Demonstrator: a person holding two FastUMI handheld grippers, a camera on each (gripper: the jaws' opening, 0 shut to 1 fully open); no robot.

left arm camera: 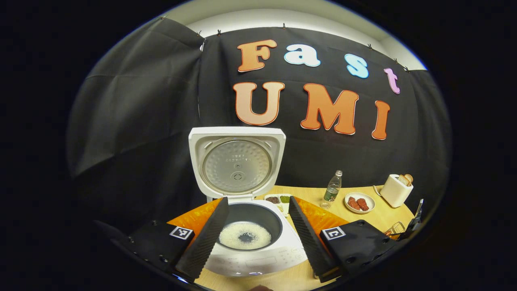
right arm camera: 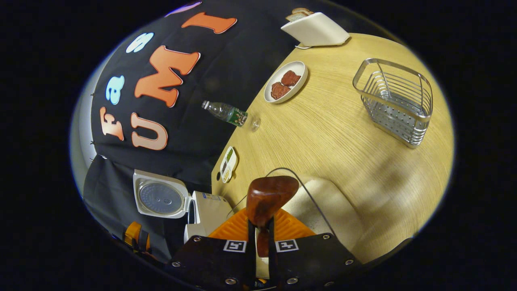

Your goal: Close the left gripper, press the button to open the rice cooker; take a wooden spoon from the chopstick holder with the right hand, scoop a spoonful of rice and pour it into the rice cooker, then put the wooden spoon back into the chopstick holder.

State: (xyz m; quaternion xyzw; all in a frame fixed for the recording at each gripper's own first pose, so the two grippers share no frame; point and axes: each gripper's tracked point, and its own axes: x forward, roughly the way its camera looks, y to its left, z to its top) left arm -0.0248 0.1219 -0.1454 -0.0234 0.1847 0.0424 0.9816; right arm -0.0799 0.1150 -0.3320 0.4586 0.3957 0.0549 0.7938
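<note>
The white rice cooker (left arm camera: pixel 258 258) stands open right in front of me, its lid (left arm camera: pixel 237 161) upright. White rice lies in a ring on the bottom of its dark inner pot (left arm camera: pixel 245 235). My left gripper (left arm camera: pixel 258 236) is open, one finger on each side of the pot, holding nothing. In the right gripper view, my right gripper (right arm camera: pixel 261 230) is shut on the handle of the wooden spoon (right arm camera: pixel 268 198). The spoon's bowl points away over a clear container of rice (right arm camera: pixel 327 206). The wire chopstick holder (right arm camera: pixel 394 101) stands empty farther off on the table. The open cooker (right arm camera: pixel 169 200) is at the lower left.
An orange mat (right arm camera: pixel 291 228) lies under the cooker. On the wooden table (right arm camera: pixel 343 133) are a water bottle (left arm camera: pixel 333 189), a plate with red pieces (left arm camera: pixel 359 203), a toaster with bread (left arm camera: pixel 396 189) and a small dish of beans (left arm camera: pixel 278 199).
</note>
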